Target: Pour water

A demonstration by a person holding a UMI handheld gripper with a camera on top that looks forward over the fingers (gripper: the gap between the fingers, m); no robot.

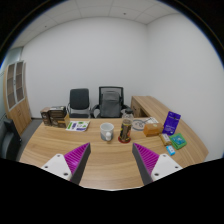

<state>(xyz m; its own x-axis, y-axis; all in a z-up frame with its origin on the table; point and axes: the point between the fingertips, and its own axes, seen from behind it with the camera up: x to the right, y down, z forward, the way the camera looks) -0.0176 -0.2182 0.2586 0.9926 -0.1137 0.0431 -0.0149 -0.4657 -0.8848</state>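
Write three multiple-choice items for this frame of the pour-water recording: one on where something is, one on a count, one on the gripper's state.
1. Where does the white cup stand?
A. On the wooden desk, beyond the fingers
B. On a chair seat
C. On the floor

2. How many office chairs stand behind the desk?
A. None
B. Two
C. Five

3. What is the gripper doing?
A. Shut on the cup
B. Shut on a box
C. Open, holding nothing

Answers:
1. A: the white cup rests on the wooden desk, ahead of the gripper and apart from it.
2. B: two office chairs stand side by side against the white wall.
3. C: the fingers are spread wide with only bare desk between them.
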